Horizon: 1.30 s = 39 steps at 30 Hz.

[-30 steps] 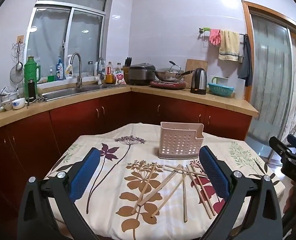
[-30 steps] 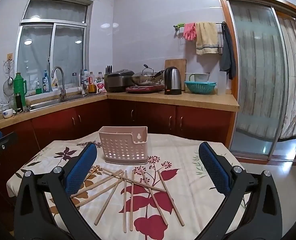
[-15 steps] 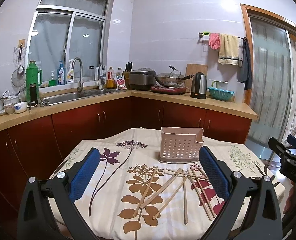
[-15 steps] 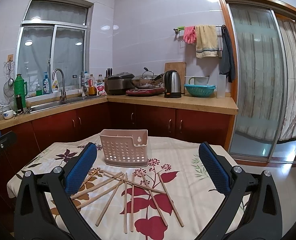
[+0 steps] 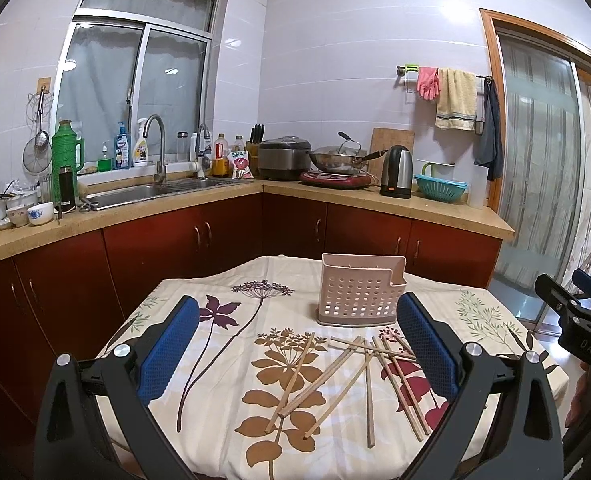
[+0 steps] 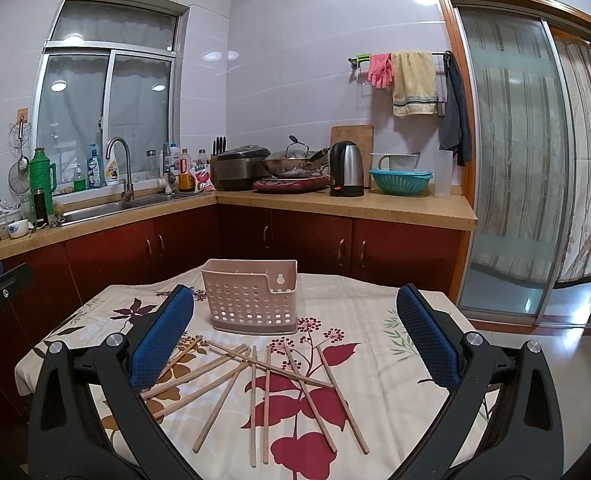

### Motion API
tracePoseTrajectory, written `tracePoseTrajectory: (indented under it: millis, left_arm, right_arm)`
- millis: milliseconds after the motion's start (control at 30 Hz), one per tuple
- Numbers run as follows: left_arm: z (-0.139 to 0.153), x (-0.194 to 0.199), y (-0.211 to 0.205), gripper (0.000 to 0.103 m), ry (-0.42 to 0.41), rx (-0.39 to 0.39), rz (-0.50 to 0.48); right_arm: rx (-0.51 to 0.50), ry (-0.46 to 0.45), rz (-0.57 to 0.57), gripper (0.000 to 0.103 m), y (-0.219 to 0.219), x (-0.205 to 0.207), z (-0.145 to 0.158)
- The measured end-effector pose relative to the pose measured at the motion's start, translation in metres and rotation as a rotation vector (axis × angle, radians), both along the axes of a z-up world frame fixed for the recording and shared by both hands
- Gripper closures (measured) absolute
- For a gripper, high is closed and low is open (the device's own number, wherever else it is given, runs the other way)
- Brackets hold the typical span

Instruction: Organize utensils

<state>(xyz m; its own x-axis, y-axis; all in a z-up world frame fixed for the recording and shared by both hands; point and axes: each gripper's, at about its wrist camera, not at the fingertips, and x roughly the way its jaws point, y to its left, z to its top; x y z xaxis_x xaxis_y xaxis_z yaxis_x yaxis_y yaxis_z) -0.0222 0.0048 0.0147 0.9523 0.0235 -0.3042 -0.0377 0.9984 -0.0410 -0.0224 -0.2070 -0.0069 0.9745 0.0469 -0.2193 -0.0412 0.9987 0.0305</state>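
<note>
Chopsticks lie scattered and crossed on the flowered tablecloth, just in front of the perforated pink holder, and that tangle is where I expect trouble. I have both grippers held above the near edge of the table, the left gripper with its blue pads spread wide and nothing between them, the right gripper likewise wide open and empty. From the right wrist view, one long stick rests diagonally across several others, so if I close on a stick underneath it I would likely drag the top one along or flick it off the cloth. The sticks are thin and look smooth, lying flat on soft fabric; my guess is the pads could pinch cloth with the stick, or the stick could roll out as the fingers close. The holder looks light and stands free, so a tilted chopstick pushed against its rim might tip it or shove it toward the far edge. In the left wrist view the other gripper shows at the right margin, so reaching for the same cluster with both risks a collision.
</note>
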Motion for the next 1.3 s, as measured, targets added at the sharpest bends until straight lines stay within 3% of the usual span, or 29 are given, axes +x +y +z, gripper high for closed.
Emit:
tracePoseTrajectory:
  millis: [1300]
  left_arm:
    - [-0.0010, -0.0009, -0.0002, 0.007, 0.001, 0.000, -0.008]
  right_arm:
    - [-0.005, 0.015, 0.010, 0.004, 0.0087, 0.0042, -0.0066]
